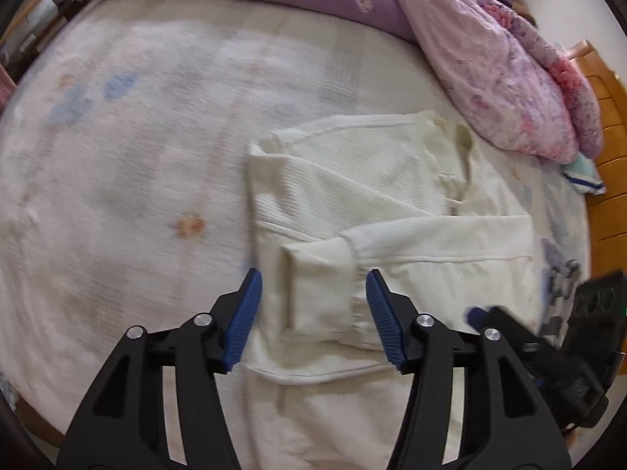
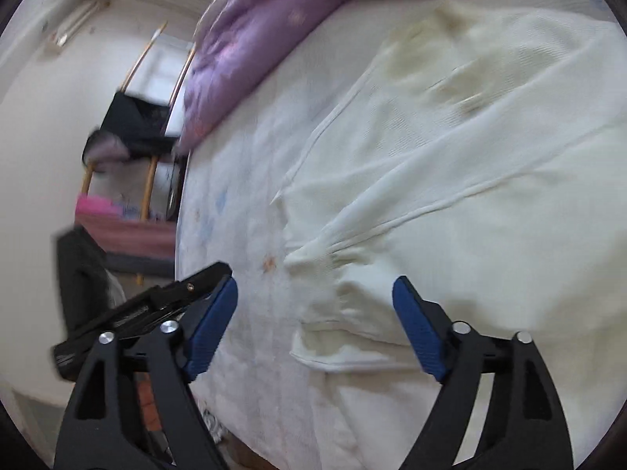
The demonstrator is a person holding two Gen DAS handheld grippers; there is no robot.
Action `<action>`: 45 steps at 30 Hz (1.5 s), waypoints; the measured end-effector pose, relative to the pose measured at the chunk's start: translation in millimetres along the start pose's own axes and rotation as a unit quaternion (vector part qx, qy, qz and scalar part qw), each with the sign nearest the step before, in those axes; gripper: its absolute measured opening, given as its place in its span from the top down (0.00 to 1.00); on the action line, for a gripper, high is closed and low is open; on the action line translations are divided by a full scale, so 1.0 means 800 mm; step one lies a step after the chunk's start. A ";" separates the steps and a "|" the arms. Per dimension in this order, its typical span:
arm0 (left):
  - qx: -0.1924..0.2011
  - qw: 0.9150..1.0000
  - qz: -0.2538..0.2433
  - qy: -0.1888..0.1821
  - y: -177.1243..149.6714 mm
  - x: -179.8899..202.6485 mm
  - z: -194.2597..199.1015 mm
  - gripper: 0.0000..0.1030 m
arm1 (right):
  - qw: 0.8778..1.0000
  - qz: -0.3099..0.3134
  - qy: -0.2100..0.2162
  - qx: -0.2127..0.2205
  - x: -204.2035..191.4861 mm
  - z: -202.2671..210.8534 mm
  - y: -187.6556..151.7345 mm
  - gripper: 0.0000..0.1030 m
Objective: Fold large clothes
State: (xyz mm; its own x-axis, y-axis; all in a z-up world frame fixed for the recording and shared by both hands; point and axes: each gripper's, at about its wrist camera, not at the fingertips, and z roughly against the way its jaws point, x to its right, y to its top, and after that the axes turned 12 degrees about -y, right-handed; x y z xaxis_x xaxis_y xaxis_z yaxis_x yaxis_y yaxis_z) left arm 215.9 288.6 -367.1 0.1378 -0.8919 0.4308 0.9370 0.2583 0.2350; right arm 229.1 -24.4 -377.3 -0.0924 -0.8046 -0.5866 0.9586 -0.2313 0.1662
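On the bed's pale sheet [image 1: 117, 156], right of centre in the left wrist view, lies a cream knit sweater [image 1: 392, 180], both sleeves folded across the chest. Its long axis runs from the collar [image 1: 460, 137], pointing toward the pink quilt [image 1: 501, 62] at upper right, down to the hem, which is cut off at the lower frame edge. The left gripper [image 1: 313, 293] stands with jaws apart above a sleeve cuff [image 1: 321, 293], pads not pressing it. At far right the right gripper [image 1: 556, 337] is blurred and partly hidden. In the right wrist view, the right gripper [image 2: 315, 301] likewise stands spread wide, holding nothing, over the bunched cuff [image 2: 352, 290]; the sweater's collar area is smeared by motion blur
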 end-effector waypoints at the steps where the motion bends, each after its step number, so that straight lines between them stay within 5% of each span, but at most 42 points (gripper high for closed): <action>1: 0.000 1.000 0.008 -0.002 -0.001 0.001 -0.005 0.36 | 1.000 -0.015 -0.019 0.010 0.023 0.022 0.003 0.22; 6: -0.024 0.999 0.040 0.003 -0.015 -0.004 -0.044 0.36 | 0.982 -0.132 -0.120 0.056 0.164 0.104 0.011 0.22; 9: -0.040 0.997 0.060 0.021 -0.023 -0.014 -0.068 0.36 | 0.959 -0.217 -0.172 0.055 0.248 0.129 0.006 0.22; 12: -0.043 0.995 0.086 0.020 -0.027 -0.027 -0.088 0.36 | 0.946 -0.282 -0.153 0.057 0.305 0.137 0.002 0.36; 14: -0.050 0.993 0.102 0.018 -0.027 -0.037 -0.098 0.36 | 0.943 -0.315 -0.101 0.041 0.330 0.124 0.002 0.48; 18: -0.053 0.989 0.138 0.000 -0.027 -0.049 -0.115 0.39 | 0.933 -0.355 -0.040 0.051 0.357 0.104 0.017 0.53; 19: -0.049 0.989 0.141 0.001 -0.027 -0.051 -0.118 0.43 | 0.930 -0.362 -0.042 0.055 0.363 0.103 0.020 0.59; 21: -0.044 0.987 0.153 -0.002 -0.028 -0.056 -0.122 0.84 | 0.922 -0.377 -0.065 0.061 0.371 0.104 0.022 0.86; 22: -0.041 0.985 0.167 -0.013 -0.028 -0.059 -0.123 0.85 | 0.918 -0.385 -0.071 0.067 0.372 0.106 0.021 0.96; 24: -0.044 0.984 0.171 -0.031 -0.027 -0.055 -0.124 0.90 | 0.909 -0.402 -0.079 0.077 0.382 0.118 0.011 0.98; 26: -0.051 0.985 0.161 -0.025 -0.027 -0.046 -0.126 0.90 | 0.911 -0.393 -0.102 0.078 0.379 0.128 0.010 0.98; 30: -0.062 0.990 0.119 0.044 -0.026 -0.031 -0.146 0.89 | 0.915 -0.389 -0.100 0.033 0.386 0.105 0.020 0.93; 32: -0.067 0.989 0.116 0.055 -0.023 -0.028 -0.145 0.89 | 0.917 -0.386 -0.098 0.011 0.381 0.113 0.028 0.75; 34: -0.074 0.989 0.064 0.109 -0.020 -0.006 -0.138 0.84 | 0.931 -0.343 -0.122 -0.010 0.359 0.130 0.036 0.55; 37: -0.084 0.971 -0.023 0.222 -0.023 0.024 -0.128 0.83 | 0.939 -0.264 -0.218 0.030 0.317 0.175 0.035 0.55; 41: -0.057 0.985 -0.041 0.160 -0.012 0.056 -0.098 0.86 | 0.954 -0.148 -0.247 0.089 0.277 0.195 0.060 0.97; 45: -0.045 0.993 -0.014 0.104 0.005 0.060 -0.123 0.93 | 0.959 -0.098 -0.257 0.073 0.275 0.143 0.103 0.99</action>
State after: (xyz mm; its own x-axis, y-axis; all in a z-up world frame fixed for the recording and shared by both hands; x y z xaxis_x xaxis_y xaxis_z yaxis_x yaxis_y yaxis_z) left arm 257.5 210.1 -431.1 0.1668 -0.9580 0.2332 0.9647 0.2074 0.1621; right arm 257.0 -283.2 -402.1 -0.4231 -0.8925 -0.1561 0.8647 -0.4492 0.2250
